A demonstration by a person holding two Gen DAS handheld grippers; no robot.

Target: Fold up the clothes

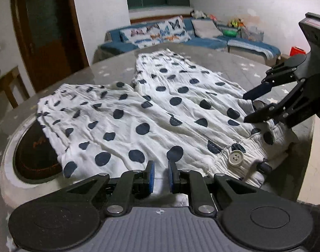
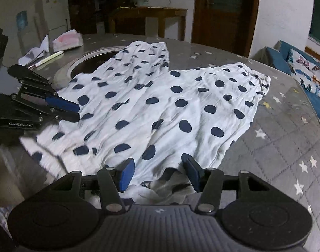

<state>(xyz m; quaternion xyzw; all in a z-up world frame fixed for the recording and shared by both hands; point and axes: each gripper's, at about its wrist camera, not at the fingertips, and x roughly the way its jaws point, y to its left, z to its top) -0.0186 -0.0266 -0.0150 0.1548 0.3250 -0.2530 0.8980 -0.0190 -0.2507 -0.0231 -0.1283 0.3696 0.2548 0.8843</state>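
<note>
White trousers with dark blue dots lie spread on a round grey table, legs pointing away, waistband with a white button near me. My left gripper is nearly shut on the waistband edge. It shows in the right wrist view at the garment's left edge. My right gripper is open, its fingers astride the near waistband cloth. In the left wrist view the right gripper sits at the garment's right edge, jaws apart.
A round recessed hotplate in the table lies partly under one trouser leg. A marker pen, papers and a tissue pack lie at the table's far left. A blue sofa stands beyond the table.
</note>
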